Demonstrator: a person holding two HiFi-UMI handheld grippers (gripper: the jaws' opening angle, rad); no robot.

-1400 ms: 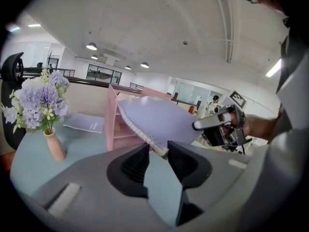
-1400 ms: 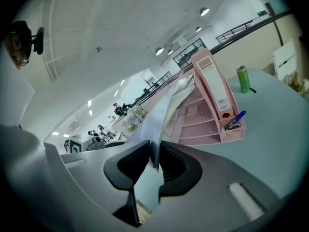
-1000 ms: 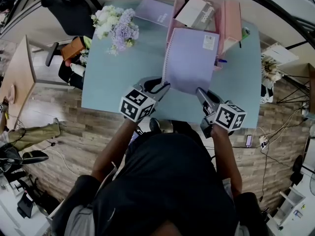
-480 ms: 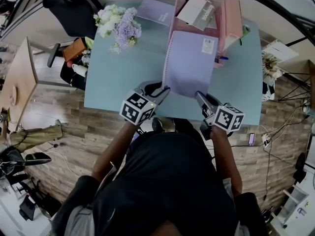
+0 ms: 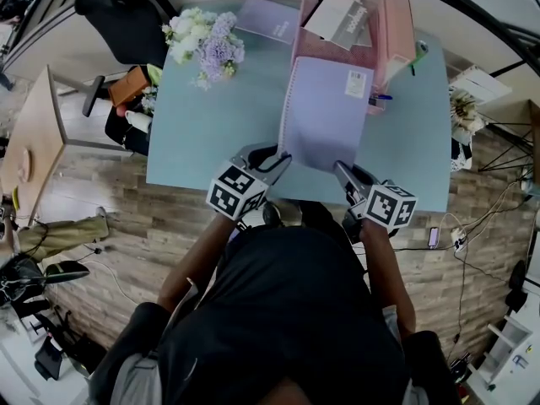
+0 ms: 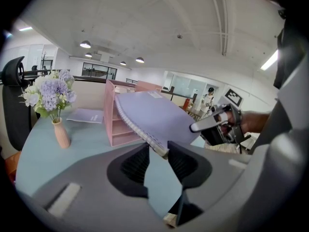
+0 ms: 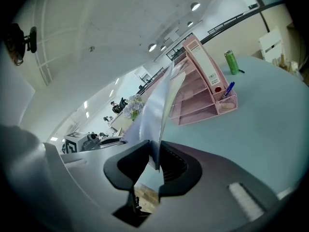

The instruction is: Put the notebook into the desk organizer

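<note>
A lilac spiral notebook (image 5: 325, 112) is held above the pale blue desk (image 5: 211, 142), its far edge reaching the pink desk organizer (image 5: 390, 36). My left gripper (image 5: 283, 157) is shut on the notebook's near left corner, at the spiral binding (image 6: 145, 132). My right gripper (image 5: 339, 167) is shut on the near right corner, where the cover (image 7: 157, 115) stands edge-on between the pads. In the right gripper view the pink organizer (image 7: 198, 88) shows its open shelves, with a pen cup (image 7: 226, 100) at its end.
A vase of flowers (image 5: 205, 47) stands at the desk's back left, and a second lilac notebook (image 5: 268, 19) lies behind it. A green can (image 7: 231, 62) sits at the right of the organizer. A black chair (image 5: 118, 11) stands at the far left, off the desk.
Both grippers and the notebook have shifted slightly toward the organizer. Both grips are unchanged.
</note>
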